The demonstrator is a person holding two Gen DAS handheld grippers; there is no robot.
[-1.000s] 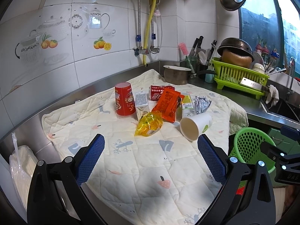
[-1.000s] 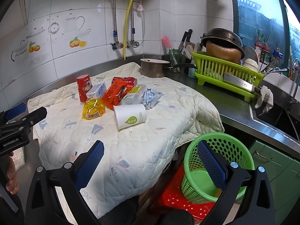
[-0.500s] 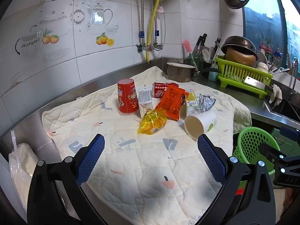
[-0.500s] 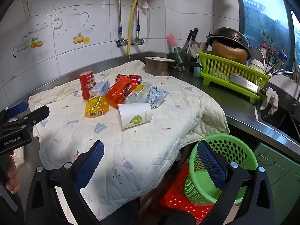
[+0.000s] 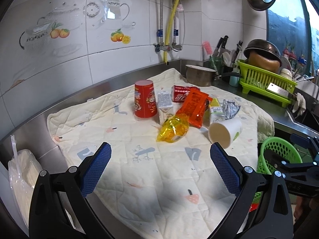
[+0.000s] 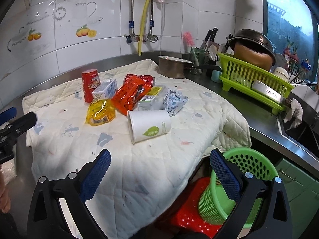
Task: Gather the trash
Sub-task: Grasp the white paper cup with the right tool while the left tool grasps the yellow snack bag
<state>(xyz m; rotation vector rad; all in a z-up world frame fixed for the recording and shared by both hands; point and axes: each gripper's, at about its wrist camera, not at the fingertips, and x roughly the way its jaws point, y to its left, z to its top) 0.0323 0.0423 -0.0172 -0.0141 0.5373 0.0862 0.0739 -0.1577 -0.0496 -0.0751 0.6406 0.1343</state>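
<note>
Nearing the white paper cup [image 5: 225, 131] since a second ago, the left gripper [image 5: 160, 154] and right gripper [image 6: 160, 160] hold fingers apart, empty; only the right view shows the red stool [image 6: 185, 217] under the green basket [image 6: 249, 163], just beyond the cup's quilt edge.

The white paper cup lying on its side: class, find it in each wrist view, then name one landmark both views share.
Left wrist view: the white paper cup lies right of centre, mouth towards the camera, beside the yellow wrapper.
Right wrist view: the cup lies at centre, green leaf logo showing, mouth to the left.
Shared landmark: the upside-down red cup behind the pile.
</note>
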